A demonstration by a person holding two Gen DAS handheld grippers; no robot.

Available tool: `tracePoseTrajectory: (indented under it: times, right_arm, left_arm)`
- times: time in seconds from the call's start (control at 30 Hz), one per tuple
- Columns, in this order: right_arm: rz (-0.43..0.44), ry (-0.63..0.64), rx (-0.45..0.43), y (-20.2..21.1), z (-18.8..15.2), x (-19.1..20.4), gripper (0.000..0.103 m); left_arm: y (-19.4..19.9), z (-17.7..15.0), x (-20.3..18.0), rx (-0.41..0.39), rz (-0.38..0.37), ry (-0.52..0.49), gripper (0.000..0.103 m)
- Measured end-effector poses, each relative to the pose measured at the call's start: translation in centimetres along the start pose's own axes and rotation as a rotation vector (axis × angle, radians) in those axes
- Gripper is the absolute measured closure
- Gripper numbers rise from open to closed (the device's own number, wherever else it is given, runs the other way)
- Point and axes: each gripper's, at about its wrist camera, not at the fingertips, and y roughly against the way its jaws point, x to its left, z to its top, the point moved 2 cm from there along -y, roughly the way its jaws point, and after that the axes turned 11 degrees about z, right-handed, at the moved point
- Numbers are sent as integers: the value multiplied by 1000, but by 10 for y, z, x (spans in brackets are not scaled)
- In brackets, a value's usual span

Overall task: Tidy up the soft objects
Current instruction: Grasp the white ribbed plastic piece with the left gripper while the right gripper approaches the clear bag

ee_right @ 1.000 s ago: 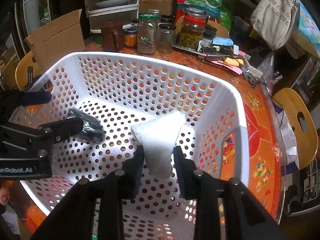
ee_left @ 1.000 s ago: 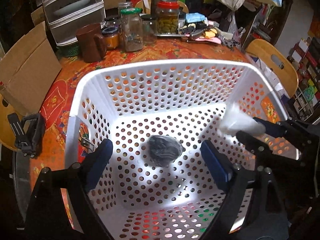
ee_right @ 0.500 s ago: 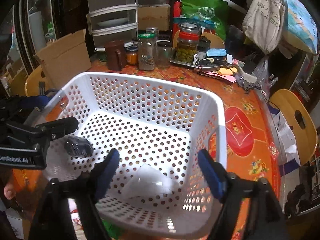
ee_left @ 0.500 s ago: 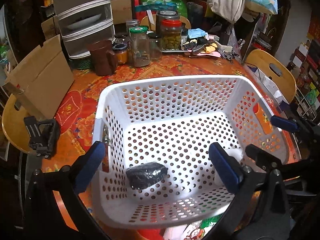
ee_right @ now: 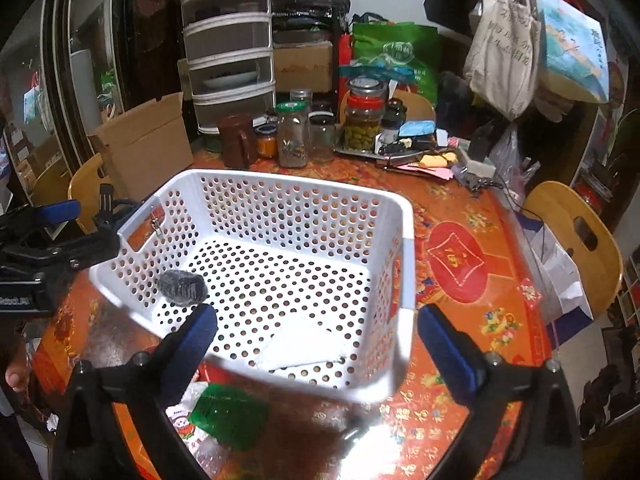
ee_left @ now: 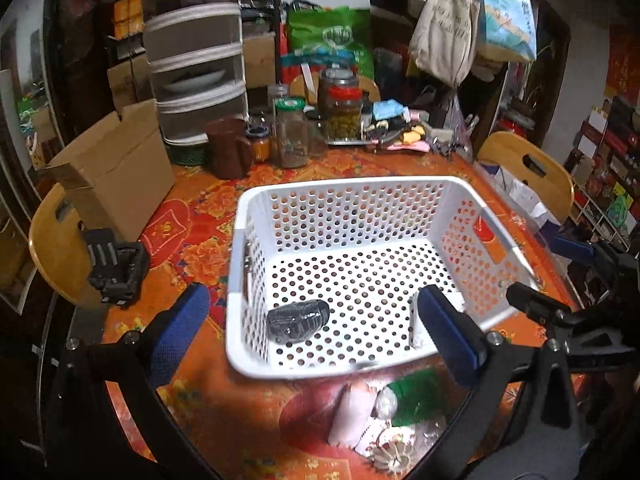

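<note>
A white perforated basket [ee_left: 344, 186] [ee_right: 280, 178] stands on the orange floral table. On its floor lie a dark grey rolled soft thing [ee_left: 298, 320] [ee_right: 182, 288] and a white folded cloth [ee_right: 304, 344]. In the left wrist view the cloth [ee_left: 416, 328] is half hidden behind a finger. My left gripper [ee_left: 311, 298] hangs open above the basket's near edge and holds nothing. My right gripper [ee_right: 317, 316] is above the near right corner. Its jaws are opening, and the cloth lies loose well below them. Each gripper also shows in the other's view: right gripper [ee_left: 552, 276], left gripper [ee_right: 60, 226].
In front of the basket lie a green packet [ee_left: 416, 396] [ee_right: 228, 412] and a pink-white soft bundle [ee_left: 352, 412]. Jars [ee_left: 292, 132] and a brown mug [ee_left: 230, 152] crowd the far side. A cardboard box [ee_left: 116, 172] is at the left, and wooden chairs [ee_left: 524, 164] flank the table.
Both grippers rose and drew back out of the basket. The right gripper opened and dropped the white cloth onto the basket floor. The left jaws widened slightly.
</note>
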Motion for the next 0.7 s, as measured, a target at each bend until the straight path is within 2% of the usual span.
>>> tracePoseTrajectory:
  times: [0.27,0.43,0.7]
  right_arm:
    - [-35,20,-101,51,-31,14,3]
    - [-43,47,-141,76,-61,31,3]
    - [3,25,-171,90,-121,50,3]
  left_arm:
    - [71,-46,26,-102,-4,46,0]
    - [108,-88,32,-148,-23,61,0]
    - [134,-145,34,-180,-49,88,0]
